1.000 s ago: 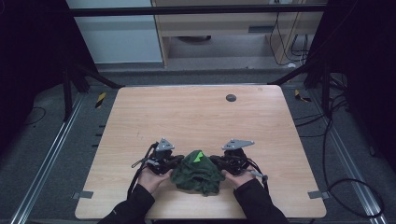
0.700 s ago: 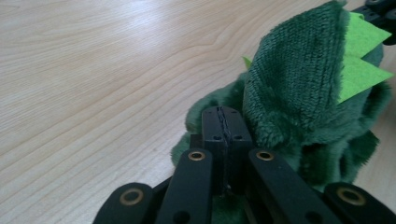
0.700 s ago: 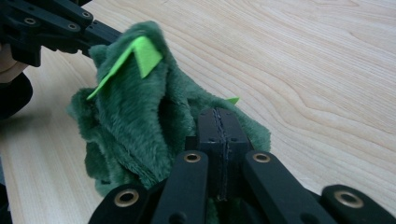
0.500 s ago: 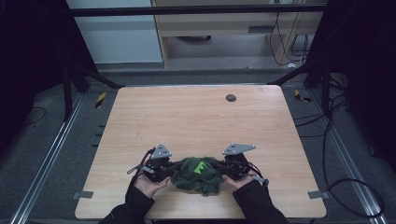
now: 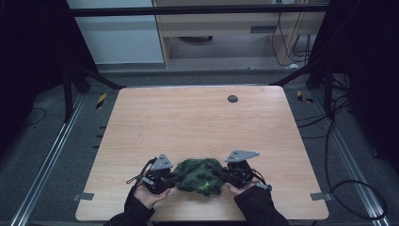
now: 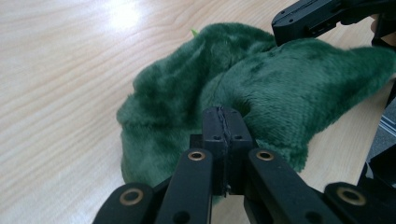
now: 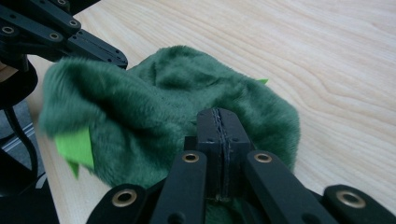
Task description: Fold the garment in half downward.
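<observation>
From the high view we saw the green plush cloth (image 5: 200, 174) bunched in a low heap near the front edge of the wooden table (image 5: 197, 122), between our two hands. Our left gripper (image 5: 171, 177) met the cloth's left side and our right gripper (image 5: 221, 175) met its right side, each with a grey three-cornered plate on top. A small dark round disc (image 5: 232, 98) lay well apart from all this, toward the far side of the table.

In the left gripper view, the left gripper (image 6: 224, 122) had its jaws pressed together, pads meeting along a thin seam, with the tip buried in a fold of the green plush cloth (image 6: 187, 93). We judged it pinched onto the fabric there. The other gripper (image 6: 317, 16) reached into the cloth's far edge at the upper right, and bare table (image 6: 60, 70) lay to the left.

In the right gripper view, the right gripper (image 7: 219, 122) showed the same closed jaws, clamped at the near edge of the green plush cloth (image 7: 177, 93). A bright green tag (image 7: 77, 149) hung from the cloth's lower left side. The left gripper (image 7: 93, 49) gripped the opposite edge at the upper left.
</observation>
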A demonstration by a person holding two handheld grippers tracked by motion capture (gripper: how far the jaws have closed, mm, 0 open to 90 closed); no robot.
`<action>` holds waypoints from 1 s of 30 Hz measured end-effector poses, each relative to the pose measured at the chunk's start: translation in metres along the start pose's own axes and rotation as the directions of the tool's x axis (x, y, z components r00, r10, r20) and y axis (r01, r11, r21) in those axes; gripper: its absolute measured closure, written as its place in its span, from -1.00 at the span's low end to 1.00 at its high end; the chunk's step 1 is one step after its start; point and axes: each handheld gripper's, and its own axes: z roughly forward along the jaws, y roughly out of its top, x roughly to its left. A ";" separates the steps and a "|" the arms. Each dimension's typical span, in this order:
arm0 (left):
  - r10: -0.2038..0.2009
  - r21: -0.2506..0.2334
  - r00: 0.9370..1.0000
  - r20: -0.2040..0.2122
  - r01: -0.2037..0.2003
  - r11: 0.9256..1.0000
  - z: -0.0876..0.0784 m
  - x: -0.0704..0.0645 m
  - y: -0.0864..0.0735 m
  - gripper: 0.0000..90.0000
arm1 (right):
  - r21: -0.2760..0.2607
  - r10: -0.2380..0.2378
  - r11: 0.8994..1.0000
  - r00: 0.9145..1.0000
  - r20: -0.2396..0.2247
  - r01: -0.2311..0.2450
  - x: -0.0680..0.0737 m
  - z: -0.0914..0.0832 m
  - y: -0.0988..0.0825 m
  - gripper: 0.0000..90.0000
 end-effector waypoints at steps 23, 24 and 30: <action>-0.004 0.081 1.000 -0.017 0.005 0.997 0.007 -0.014 -0.020 0.99 | 0.055 -0.013 0.998 1.000 -0.018 0.014 0.012 0.002 -0.022 0.84; -0.005 0.089 1.000 -0.016 0.006 0.996 0.008 -0.013 -0.021 0.99 | 0.057 -0.014 0.998 1.000 -0.017 0.015 0.012 0.002 -0.022 0.84; 0.004 0.114 1.000 -0.017 -0.002 0.993 0.014 -0.014 -0.024 0.99 | 0.072 -0.008 0.997 1.000 -0.010 0.009 0.008 0.008 -0.026 0.84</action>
